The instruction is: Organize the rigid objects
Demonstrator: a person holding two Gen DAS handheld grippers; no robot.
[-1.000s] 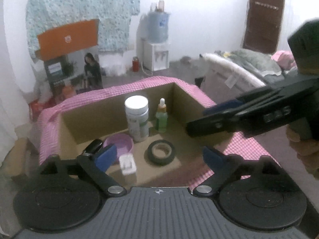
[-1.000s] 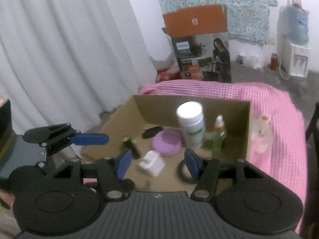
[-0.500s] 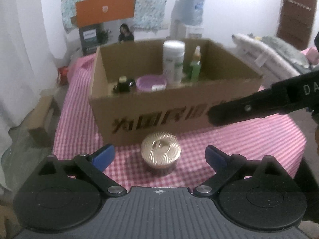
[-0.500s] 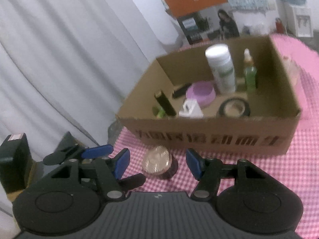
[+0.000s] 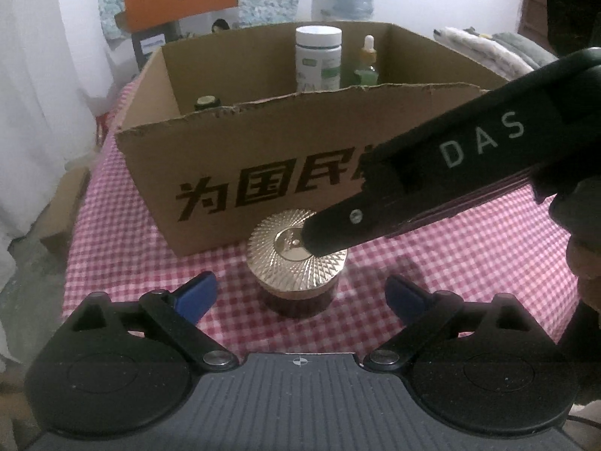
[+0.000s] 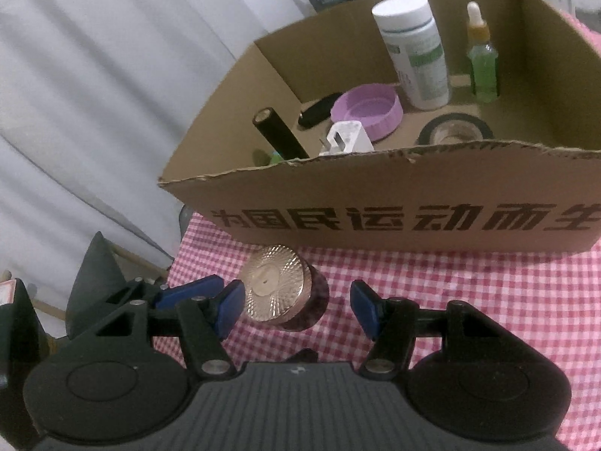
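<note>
A second ago both cameras looked down into the box (image 6: pixel 375 203); now they face its printed front wall from lower down, so both tools have dropped toward the checked tabletop (image 5: pixel 469 259) in front of it. The view has closed on the one thing left outside: a dark jar (image 5: pixel 296 263) with a ribbed gold lid, standing upright just before the box wall.

On the left, the left tool (image 5: pixel 300 297) sits low with its blue fingers (image 5: pixel 197 295) spread wide, the jar ahead between them and touched by neither. In the right wrist view that tool lies at the lower left, beside the jar.

The right tool (image 6: pixel 296 310) is also spread. Its blue pads stand to either side of the jar, the left pad close to the lid's rim and the right pad apart from it, with no grip made. From the left camera, one of its black fingers (image 5: pixel 432 184) crosses over the lid.

Inside the box stand a white bottle (image 6: pixel 415 50) and a green dropper (image 6: pixel 482 60), with a purple lid (image 6: pixel 368 111), a white plug (image 6: pixel 347 139), a tape roll (image 6: pixel 454 131) and a black tube (image 6: pixel 280 133) lying on the floor.

The descent suggests the jar is the next piece to go in, and the right tool looks better placed to close on it.
</note>
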